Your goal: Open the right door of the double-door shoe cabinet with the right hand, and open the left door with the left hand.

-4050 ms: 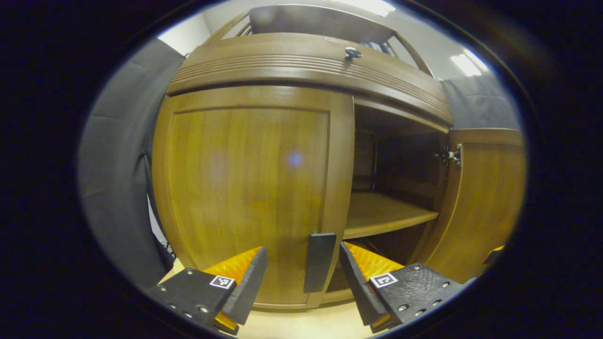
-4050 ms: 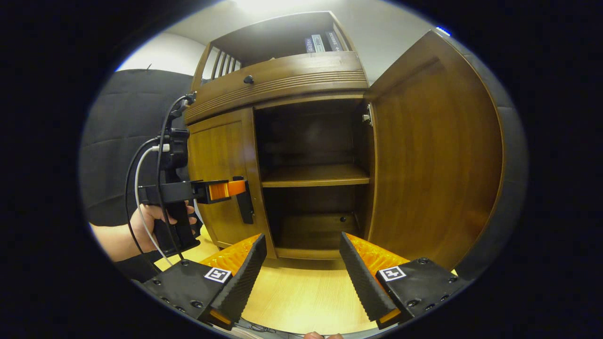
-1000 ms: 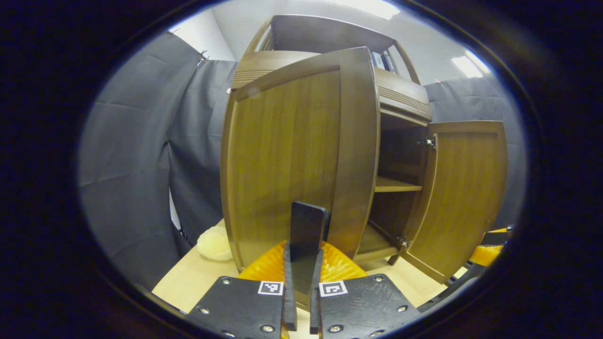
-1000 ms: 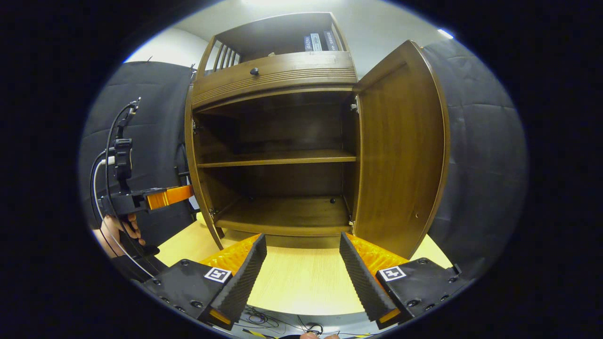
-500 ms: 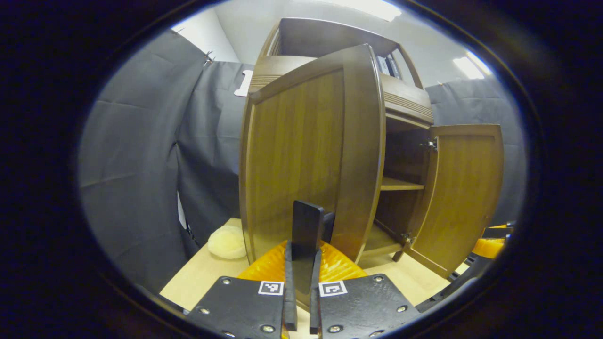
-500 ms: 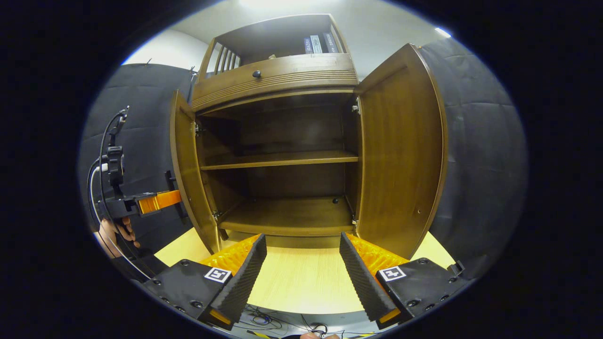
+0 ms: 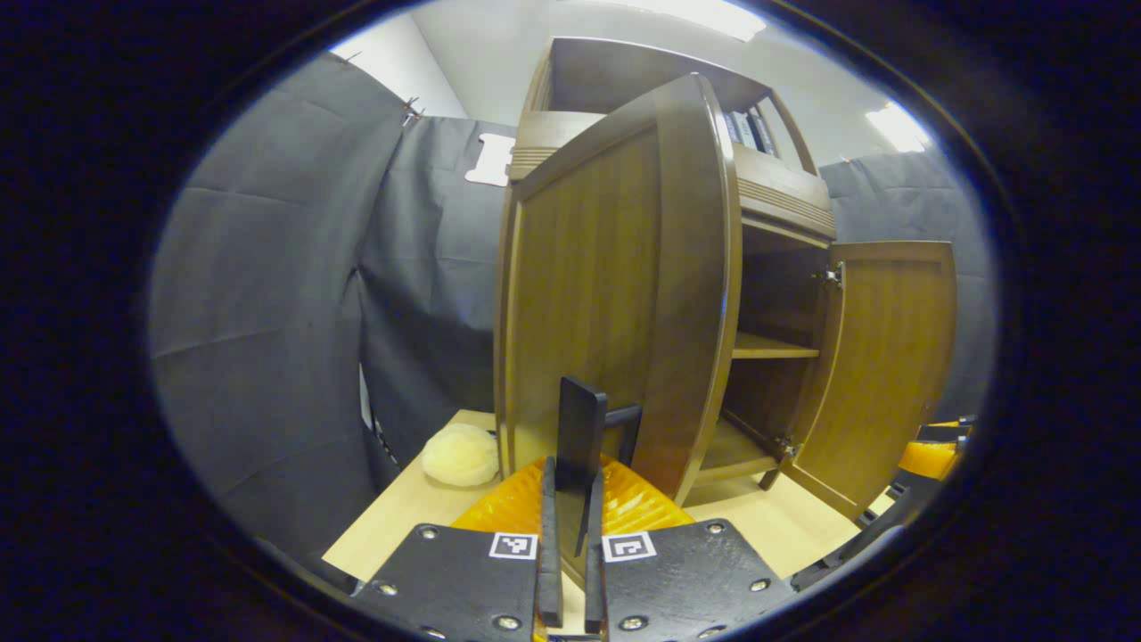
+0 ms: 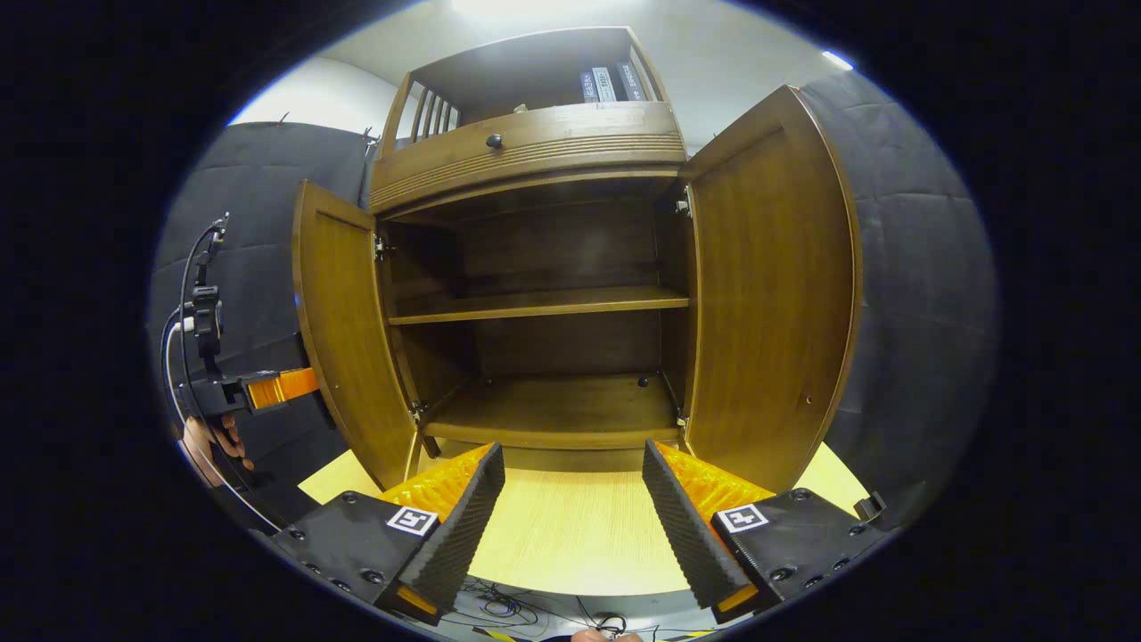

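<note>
Yellow puff (image 7: 459, 454) beside left door (image 7: 615, 294)

In the left gripper view, the left claw (image 7: 570, 535) is closed on the black handle (image 7: 579, 437) of the left door (image 7: 615, 294), its two fingers pressed against the handle's sides. The door rises straight ahead of the claw, swung well out from the shoe cabinet (image 7: 775, 205). To the claw's right, the cabinet's dark inside shows with a shelf (image 7: 774, 346), and beyond it the right door (image 7: 882, 357) stands open. A pale yellow fluffy lump (image 7: 460, 454) lies on the bench (image 7: 401, 517) ahead and to the left, close to the left door's foot. The other claw's orange part (image 7: 927, 456) shows far right.
</note>
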A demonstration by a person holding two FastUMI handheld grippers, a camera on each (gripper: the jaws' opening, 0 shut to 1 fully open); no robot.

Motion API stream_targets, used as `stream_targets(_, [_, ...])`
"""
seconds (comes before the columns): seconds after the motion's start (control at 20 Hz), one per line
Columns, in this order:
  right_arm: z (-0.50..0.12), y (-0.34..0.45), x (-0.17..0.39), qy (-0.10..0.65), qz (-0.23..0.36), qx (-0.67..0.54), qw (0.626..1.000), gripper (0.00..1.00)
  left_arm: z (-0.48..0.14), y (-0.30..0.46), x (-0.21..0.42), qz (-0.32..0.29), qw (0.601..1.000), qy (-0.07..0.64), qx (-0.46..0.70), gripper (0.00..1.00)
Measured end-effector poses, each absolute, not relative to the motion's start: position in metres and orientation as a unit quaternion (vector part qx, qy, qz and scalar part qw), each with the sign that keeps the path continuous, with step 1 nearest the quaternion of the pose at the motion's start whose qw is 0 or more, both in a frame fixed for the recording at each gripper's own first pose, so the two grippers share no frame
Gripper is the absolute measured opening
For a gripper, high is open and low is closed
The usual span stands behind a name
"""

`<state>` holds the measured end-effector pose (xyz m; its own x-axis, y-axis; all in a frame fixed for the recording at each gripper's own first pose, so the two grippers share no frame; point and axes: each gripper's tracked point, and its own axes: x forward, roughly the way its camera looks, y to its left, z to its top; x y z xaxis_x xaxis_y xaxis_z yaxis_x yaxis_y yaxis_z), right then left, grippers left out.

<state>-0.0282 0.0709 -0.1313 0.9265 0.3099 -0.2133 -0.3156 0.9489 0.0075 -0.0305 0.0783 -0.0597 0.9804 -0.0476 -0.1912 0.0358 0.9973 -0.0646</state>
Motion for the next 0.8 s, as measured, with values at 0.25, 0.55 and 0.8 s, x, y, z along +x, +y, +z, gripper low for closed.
stream_targets(0.25, [-0.124,0.079,-0.03,0.102,0.171,-0.008,0.98,0.93,-0.077,0.121,-0.037,-0.007,0.993,0.116,-0.026,0.11])
stream_targets(0.55, [-0.12,0.079,-0.029,0.096,0.178,-0.022,0.979,0.98,-0.072,0.192,-0.047,0.002,0.996,0.09,-0.007,0.1])
stream_targets(0.8, [-0.121,0.078,-0.028,0.102,0.18,-0.021,0.978,0.98,-0.071,0.212,-0.048,-0.019,0.996,0.075,-0.044,0.11])
